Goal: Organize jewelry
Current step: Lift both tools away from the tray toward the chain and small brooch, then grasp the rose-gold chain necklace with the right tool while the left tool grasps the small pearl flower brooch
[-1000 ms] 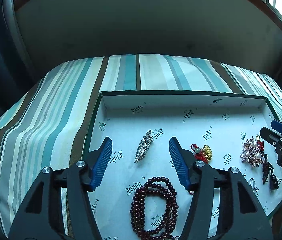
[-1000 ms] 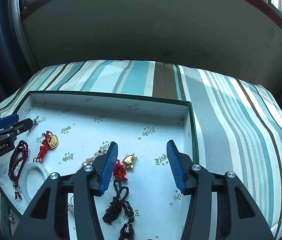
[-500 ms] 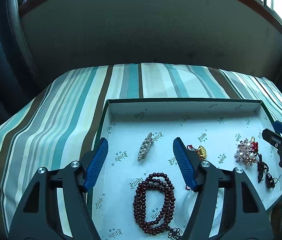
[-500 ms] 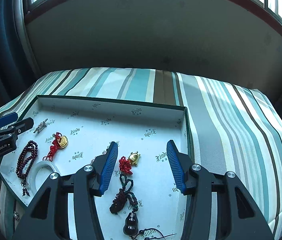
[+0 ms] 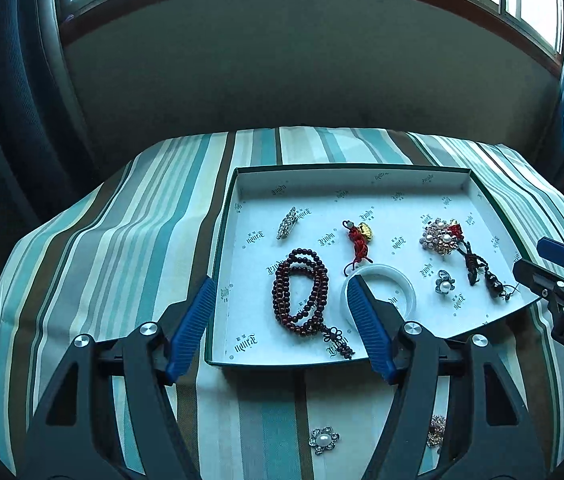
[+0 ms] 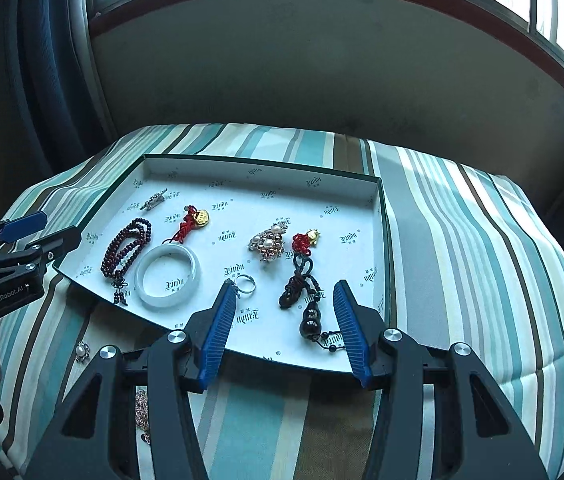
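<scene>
On the striped bedspread a shallow green-edged box is laid, its white printed floor carrying most of the jewelry. Near its near-left corner a coil of dark red beads is seen, with a pale bangle just beside it on the right. Farther right a black knotted cord with a gourd pendant is stretched toward the near edge, a pearl brooch lies beyond it, and a small ring sits between bangle and cord. Outside the box, on the bedspread near its near edge, a little pearl flower is left, and another glittering piece is half hidden behind the left tongs. Both the left tongs and the right tongs are held wide apart above the near edge, with nothing gripped.

A slip is judged likely with the small flower: soft cloth could be pinched along with it. Beads or cord could be snagged by a low pass.
</scene>
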A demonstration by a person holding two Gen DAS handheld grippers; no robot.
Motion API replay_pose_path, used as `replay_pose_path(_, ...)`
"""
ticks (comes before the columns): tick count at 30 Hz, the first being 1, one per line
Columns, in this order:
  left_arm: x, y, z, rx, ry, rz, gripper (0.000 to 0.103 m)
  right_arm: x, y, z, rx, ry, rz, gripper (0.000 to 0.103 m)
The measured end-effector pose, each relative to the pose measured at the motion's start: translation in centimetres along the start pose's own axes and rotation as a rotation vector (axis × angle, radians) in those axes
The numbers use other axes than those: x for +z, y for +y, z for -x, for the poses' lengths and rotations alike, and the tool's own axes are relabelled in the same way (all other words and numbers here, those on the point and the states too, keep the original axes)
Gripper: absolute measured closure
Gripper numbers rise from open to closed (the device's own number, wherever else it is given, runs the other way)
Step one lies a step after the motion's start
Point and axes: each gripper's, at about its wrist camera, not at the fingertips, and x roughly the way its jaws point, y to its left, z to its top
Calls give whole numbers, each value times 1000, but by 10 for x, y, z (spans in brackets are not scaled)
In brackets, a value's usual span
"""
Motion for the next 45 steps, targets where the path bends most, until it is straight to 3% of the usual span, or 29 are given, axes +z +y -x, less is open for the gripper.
replay_pose_path(18,-92,16,38,78,103,-22,35,-83,60,19,126,150,68,56)
replay_pose_path(37,-102,20,31,72,143,-6,35,-82,87,-13,157,199,127,59)
replay_pose_path(42,-101,18,28,63,147,-8,35,-84,91,-11,171,194,161,83)
replay_pose_path(45,-101,15,27,54,151,-8,35,-84,92,-11,180,199,165,90)
